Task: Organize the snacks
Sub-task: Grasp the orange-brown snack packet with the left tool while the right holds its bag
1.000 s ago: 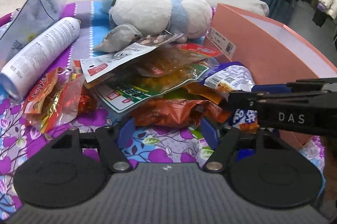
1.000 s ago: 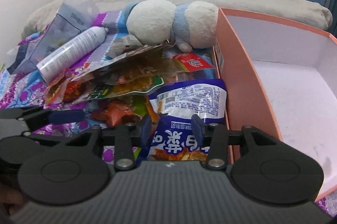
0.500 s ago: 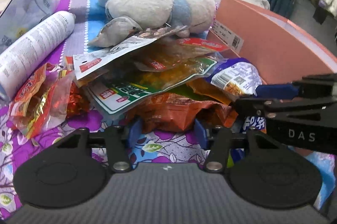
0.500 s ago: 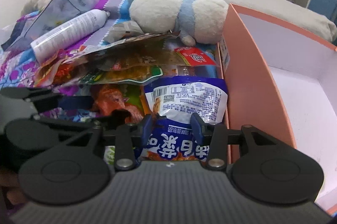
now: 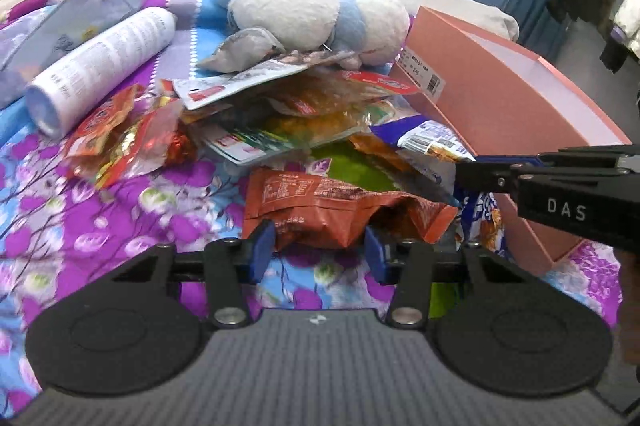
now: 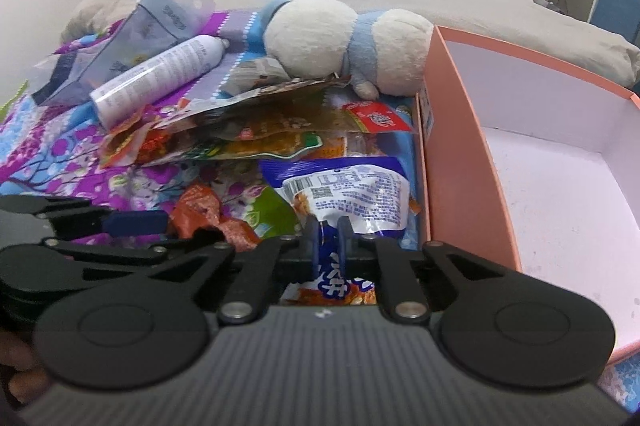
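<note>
The right gripper (image 6: pixel 329 228) is closing, its pads pinching the blue snack bag (image 6: pixel 352 185) beside the pink box (image 6: pixel 460 161). The left gripper (image 5: pixel 318 246) is closing, straddling the orange snack bag (image 5: pixel 320 201) on the bed.

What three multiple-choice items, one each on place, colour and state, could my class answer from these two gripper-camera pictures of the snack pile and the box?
1. Where does the plush toy lie?
A. Inside the box
B. On the bedspread behind the snack pile
C. On the floor

2. What colour is the outside of the box?
A. Pink
B. Green
C. Black

3. What is in the box?
A. Several snack bags
B. A bottle
C. Nothing that shows

Answers:
1 B: the toy rests beyond the packets, left of the box wall.
2 A: its outer wall is salmon pink, its inside white.
3 C: only its bare white floor shows, while the blue and white snack bag sits between the fingers of the closing right gripper outside the wall.
</note>
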Demonstrator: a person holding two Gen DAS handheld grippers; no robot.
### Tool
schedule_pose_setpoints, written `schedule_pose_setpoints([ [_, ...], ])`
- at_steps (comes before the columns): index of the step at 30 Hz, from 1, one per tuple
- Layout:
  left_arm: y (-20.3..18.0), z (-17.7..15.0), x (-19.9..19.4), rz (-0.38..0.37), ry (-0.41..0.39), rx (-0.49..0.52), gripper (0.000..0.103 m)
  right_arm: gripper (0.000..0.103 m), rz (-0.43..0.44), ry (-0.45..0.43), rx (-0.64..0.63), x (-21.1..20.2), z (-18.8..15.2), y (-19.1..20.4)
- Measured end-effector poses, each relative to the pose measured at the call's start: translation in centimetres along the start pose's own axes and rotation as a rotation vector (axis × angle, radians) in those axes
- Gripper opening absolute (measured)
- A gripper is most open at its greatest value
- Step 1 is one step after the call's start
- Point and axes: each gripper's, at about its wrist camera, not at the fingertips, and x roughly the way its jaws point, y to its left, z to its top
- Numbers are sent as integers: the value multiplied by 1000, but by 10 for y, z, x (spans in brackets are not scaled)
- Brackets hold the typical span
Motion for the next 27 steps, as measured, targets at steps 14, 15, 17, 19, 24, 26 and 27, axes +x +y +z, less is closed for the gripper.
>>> schedule_pose_setpoints([
  [14,-1,-30,-81,67,7,-39,52,11,100,40,-17,-43,-21,15],
  [15,0,-33,-84,72,13,-33,52,11,105,44,-19,-46,-23,17],
  [17,3,-39,-86,67,23,-28,52,11,125,60,-8,-49,-28,20],
  [19,4,-45,-86,75,31,-26,52,11,149,81,-11,-49,-33,25],
  [24,6,-51,-91,89,18,-50,53,13,161,103,4,-43,-39,26],
  [26,10,-52,-93,83,16,-104,54,14,178,107,18,-41,-38,24],
  [27,14,-54,-94,77,16,-149,57,14,183,110,20,-41,-38,23],
])
